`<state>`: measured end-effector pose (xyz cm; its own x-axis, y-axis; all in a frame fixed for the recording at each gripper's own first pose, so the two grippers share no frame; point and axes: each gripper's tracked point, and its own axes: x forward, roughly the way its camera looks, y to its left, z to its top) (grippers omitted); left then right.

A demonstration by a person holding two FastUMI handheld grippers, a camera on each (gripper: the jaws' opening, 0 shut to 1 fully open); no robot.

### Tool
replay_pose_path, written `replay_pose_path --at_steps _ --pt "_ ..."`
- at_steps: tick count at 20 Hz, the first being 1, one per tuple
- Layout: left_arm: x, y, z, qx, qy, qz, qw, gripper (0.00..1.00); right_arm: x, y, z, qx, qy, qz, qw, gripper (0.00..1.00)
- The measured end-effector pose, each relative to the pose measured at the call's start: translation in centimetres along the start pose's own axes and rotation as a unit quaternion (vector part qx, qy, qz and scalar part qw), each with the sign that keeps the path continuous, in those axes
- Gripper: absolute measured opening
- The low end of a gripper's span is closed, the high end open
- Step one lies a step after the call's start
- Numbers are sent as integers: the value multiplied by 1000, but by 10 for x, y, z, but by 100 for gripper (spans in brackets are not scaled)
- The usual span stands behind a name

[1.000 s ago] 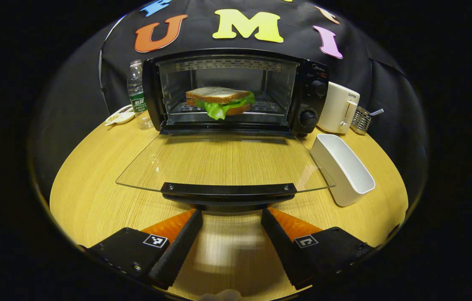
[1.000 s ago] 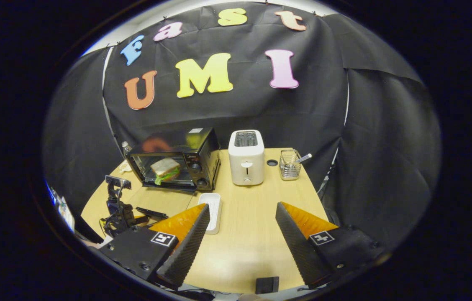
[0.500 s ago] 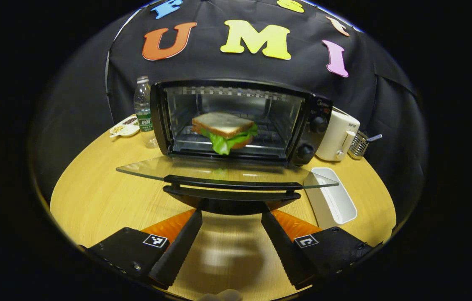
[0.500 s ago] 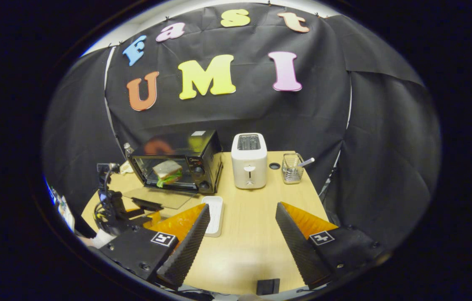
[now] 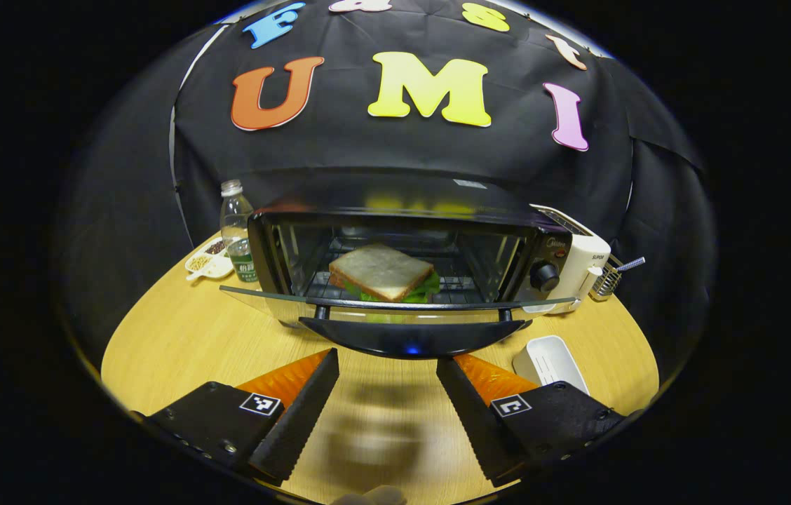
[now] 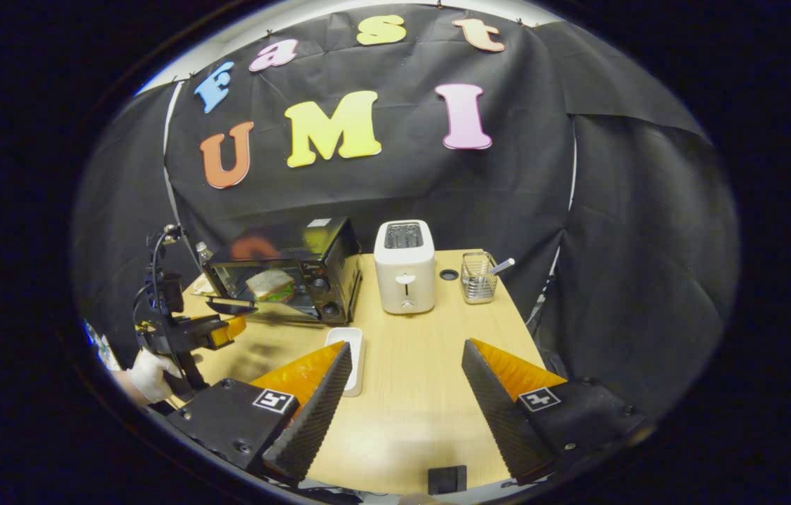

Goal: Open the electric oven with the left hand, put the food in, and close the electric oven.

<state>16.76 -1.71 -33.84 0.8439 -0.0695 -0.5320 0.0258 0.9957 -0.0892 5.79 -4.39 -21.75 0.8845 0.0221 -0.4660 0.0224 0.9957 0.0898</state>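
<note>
The black electric oven (image 5: pixel 395 245) stands at the back of the round wooden table (image 5: pixel 178 344). A sandwich (image 5: pixel 381 272) with green lettuce lies on its rack. The glass door (image 5: pixel 262 298) is partly raised and I see it almost edge-on, its black handle (image 5: pixel 413 338) nearest me. My left gripper (image 5: pixel 387 361) is open, its fingertips just under that handle with nothing clamped. The right gripper view shows the oven (image 6: pixel 318 256), the sandwich (image 6: pixel 269 284) and the left gripper (image 6: pixel 217 330) held by a gloved hand (image 6: pixel 150 372) below the door. My right gripper (image 6: pixel 407 347) hangs open above the table, holding nothing.
A water bottle (image 5: pixel 235 231) and a small dish (image 5: pixel 207 263) sit left of the oven. To its right are a white toaster (image 6: pixel 404 275), a wire basket (image 6: pixel 477 277) and a white tray (image 6: pixel 345 351). A small black block (image 6: pixel 447 479) lies at the table's near edge.
The oven door has swung up from lying flat to partly raised. My left gripper has risen with the handle. The right gripper has barely moved.
</note>
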Motion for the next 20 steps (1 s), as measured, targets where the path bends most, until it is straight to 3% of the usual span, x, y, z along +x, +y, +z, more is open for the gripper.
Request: replay_pose_path --at_steps 6,10,11,12,19,20 --pt "13 -5 44 14 -28 -11 999 93 -4 6 2 6 -6 -3 1000 100" --pt "11 -5 37 8 -19 -10 1000 93 -9 12 6 3 -12 1 1000 100" --pt "9 -4 35 7 -17 -9 1000 93 -10 14 7 3 -13 3 1000 91" --pt "8 -3 35 6 -17 -7 1000 93 -11 16 8 2 -14 4 1000 100" --pt "-61 -4 72 11 -72 -3 997 93 -23 30 27 -1 -38 20 999 100" --pt "-76 -4 80 15 -83 -3 996 93 -26 33 34 -3 -44 25 999 91"
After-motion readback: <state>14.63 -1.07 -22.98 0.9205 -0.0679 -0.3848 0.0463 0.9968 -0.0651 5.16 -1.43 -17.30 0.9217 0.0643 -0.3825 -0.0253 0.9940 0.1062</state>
